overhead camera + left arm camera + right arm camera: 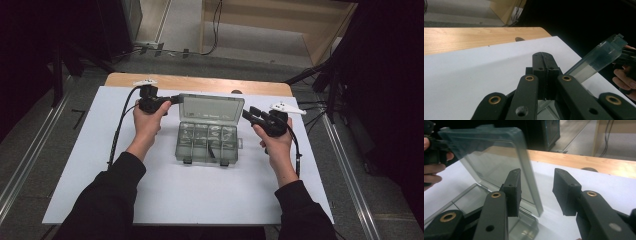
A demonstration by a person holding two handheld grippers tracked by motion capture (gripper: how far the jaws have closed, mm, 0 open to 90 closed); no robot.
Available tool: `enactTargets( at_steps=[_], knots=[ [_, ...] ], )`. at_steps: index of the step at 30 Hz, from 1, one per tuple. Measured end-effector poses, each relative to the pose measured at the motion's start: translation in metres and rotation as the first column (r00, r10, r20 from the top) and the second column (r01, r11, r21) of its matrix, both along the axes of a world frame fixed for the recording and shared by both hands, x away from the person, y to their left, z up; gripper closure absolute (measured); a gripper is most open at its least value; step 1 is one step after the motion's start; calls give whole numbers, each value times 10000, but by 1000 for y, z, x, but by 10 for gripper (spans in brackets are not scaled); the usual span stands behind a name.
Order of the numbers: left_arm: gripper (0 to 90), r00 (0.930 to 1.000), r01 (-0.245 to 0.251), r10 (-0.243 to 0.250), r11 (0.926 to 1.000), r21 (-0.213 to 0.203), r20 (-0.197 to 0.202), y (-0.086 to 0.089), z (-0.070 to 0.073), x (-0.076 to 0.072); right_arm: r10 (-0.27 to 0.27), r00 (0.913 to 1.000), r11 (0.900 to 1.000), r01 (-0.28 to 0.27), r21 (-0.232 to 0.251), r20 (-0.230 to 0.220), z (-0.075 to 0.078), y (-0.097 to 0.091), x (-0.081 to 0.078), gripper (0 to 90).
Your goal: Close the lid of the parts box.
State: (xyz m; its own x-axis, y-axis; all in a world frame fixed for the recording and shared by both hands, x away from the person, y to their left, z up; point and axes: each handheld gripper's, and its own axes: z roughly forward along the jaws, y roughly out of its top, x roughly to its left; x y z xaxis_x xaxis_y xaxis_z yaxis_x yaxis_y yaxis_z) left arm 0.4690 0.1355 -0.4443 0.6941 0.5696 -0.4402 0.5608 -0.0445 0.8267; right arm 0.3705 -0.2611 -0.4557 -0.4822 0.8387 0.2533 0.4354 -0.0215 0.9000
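Clear glossy plastic box, matt white sheet, seemingly wooden tabletop

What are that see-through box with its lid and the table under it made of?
The box and its raised lid look like clear, slightly smoky hard plastic: you see the table through them, and the lid's edges are moulded and glossy. The table looks like light wood, with visible grain, under a matte white sheet, perhaps paper or board.

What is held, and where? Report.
Nothing certainly. The open right gripper straddles the side edge of the raised clear plastic box lid; the shut left gripper sits at its opposite top corner, grip unclear.
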Motion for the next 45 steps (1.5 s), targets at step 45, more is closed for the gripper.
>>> enactTargets(
  at_steps=[45],
  knots=[
    [890, 9898, -119, 54, 9989, 448, 1424, 18, -22, -140, 523, 9985, 9986, -523, -9, 138, -13, 25, -79, 881]
  ],
)
